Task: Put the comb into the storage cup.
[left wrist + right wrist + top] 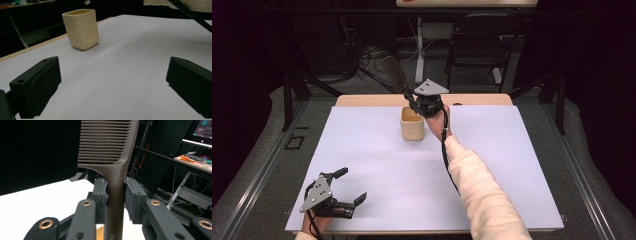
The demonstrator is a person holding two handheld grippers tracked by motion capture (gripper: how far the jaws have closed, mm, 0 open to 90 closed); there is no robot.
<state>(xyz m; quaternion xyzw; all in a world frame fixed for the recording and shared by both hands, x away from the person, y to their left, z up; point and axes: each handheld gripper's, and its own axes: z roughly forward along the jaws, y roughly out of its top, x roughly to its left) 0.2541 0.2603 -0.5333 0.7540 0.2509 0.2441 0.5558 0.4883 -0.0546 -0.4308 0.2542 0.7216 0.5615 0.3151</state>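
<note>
Above the cup [412, 125], right tongs [116, 195] clamp a comb [110, 147]; left tongs [347, 186] gape apart.

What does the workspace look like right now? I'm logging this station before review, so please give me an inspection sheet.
Surface: white table top, bare apart from the cup.
Job's things: dark brown comb, upright; cream square cup standing near the far edge.
Clutter: nothing seen.
Grippers: right hand-held gripper shut on the comb's handle, beside the cup; left hand-held gripper open, at the near left corner.
Cables: black cable runs along the right sleeve.
Surroundings: dark room, chair, monitor.
</note>
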